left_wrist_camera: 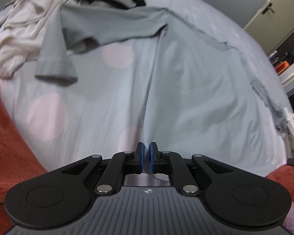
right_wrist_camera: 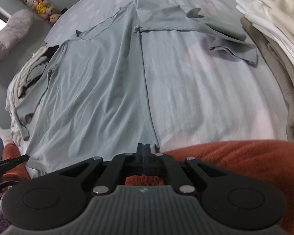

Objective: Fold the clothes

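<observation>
Flat across the bed lay a pale grey-blue long-sleeved shirt (right_wrist_camera: 92, 90), its body spread over the bedsheet (right_wrist_camera: 205, 90), which was light with faint pink dots. In the right wrist view one sleeve (right_wrist_camera: 196, 21) stretched sideways from the shoulder, its cuff end doubled back and creased. In the left wrist view the other sleeve (left_wrist_camera: 54, 54) bent downward, its cuff lying on the sheet close to a heap of cream clothes (left_wrist_camera: 17, 33).

Both grippers gripped the near hem of the shirt. The left gripper (left_wrist_camera: 146, 157) had its blue pads (left_wrist_camera: 140, 157) pressed together on a thin ridge of cloth that rose from the hem into a long crease up the body. The right gripper (right_wrist_camera: 145, 156) was likewise clenched on the hem corner, where the side seam of the shirt ran down to the fingers.

A rust-orange fleece blanket (right_wrist_camera: 235, 160) lay under and beside both grippers at the near edge of the bed. To the right in the right wrist view sat a stack of folded white and beige clothes (right_wrist_camera: 274, 31). Farther off, a shelf of small plush toys (right_wrist_camera: 37, 4) lined the wall. In the left wrist view a cream cabinet door (left_wrist_camera: 272, 5) stood in the background.
</observation>
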Demonstrator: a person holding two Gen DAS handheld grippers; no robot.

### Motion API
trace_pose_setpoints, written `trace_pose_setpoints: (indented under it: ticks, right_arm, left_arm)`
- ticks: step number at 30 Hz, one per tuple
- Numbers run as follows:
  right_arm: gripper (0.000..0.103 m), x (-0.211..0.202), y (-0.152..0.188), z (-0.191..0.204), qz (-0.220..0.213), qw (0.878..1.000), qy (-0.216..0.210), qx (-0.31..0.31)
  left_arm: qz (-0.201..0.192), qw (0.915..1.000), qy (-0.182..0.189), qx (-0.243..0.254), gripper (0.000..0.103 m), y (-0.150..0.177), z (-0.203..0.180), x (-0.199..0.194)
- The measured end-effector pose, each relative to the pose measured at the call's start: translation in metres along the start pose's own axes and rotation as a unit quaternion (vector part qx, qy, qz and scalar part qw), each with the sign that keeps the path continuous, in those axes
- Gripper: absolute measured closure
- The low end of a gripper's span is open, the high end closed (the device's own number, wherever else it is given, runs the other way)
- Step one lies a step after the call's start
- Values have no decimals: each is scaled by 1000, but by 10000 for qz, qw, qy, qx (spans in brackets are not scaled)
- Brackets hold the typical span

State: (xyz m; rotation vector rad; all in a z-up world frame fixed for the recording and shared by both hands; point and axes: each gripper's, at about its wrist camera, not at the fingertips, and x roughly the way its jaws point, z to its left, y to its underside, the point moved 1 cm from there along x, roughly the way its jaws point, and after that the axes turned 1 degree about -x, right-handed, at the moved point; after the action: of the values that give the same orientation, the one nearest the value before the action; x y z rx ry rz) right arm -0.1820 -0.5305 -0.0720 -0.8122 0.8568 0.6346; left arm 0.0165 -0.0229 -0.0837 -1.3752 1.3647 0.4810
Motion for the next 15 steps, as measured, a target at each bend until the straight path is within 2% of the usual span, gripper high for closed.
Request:
trace_pose_setpoints:
  ticks: [3,5,11,12,13,15]
  right_arm:
    - [98,-5,-9,3,-126,9997,20,-188]
    - [97,-13,-19,-1,-307,9991,165,-259]
    - [91,-25,-61,-28,-757,9915,983,-382]
    - [86,-24,-68,-36,-800,9894,1153,-376]
    - [73,-24,-75,-43,-842,9869,1322,-370]
    - [70,-18,-89,-58,-834,9807,1729,-378]
  left_arm:
    - [74,9998,-177,-29,91,1,3,0]
    - [21,9998,-179,-77,80,-1,5,-4]
    - [-236,9996,-121,-96,64,-8,1,-13]
    - [-280,9995,-102,-70,64,-10,-1,-14]
    - [-318,9994,-86,-48,64,-11,-4,-14]
    - [-352,9994,-63,-22,64,-14,-8,-14]
